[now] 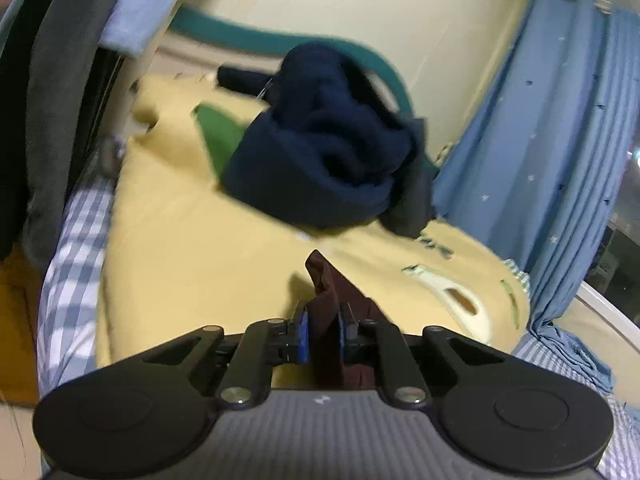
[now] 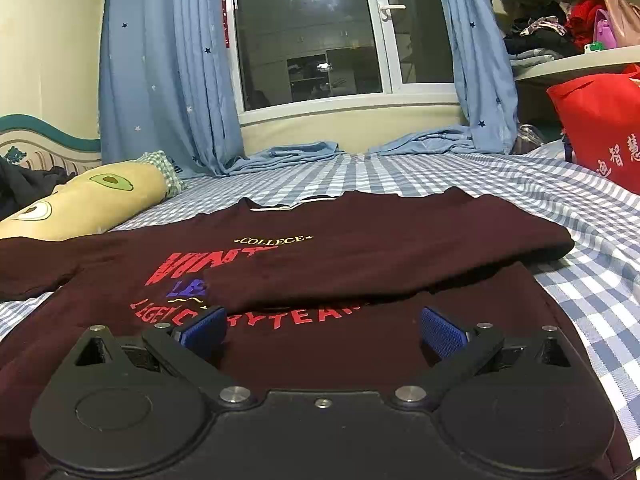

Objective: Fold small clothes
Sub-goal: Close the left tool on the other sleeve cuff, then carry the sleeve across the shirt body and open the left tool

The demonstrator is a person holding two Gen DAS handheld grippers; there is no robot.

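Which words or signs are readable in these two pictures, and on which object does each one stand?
"COLLEGE", yellow, on the maroon T-shirt.
"LEGE...YTEAM", red, on the same shirt, partly hidden by the right gripper.
Large red word above it: half covered by the folded sleeve, unreadable.
White Chinese characters on the red bag: cut off, not surely readable.
Left wrist view: no text.
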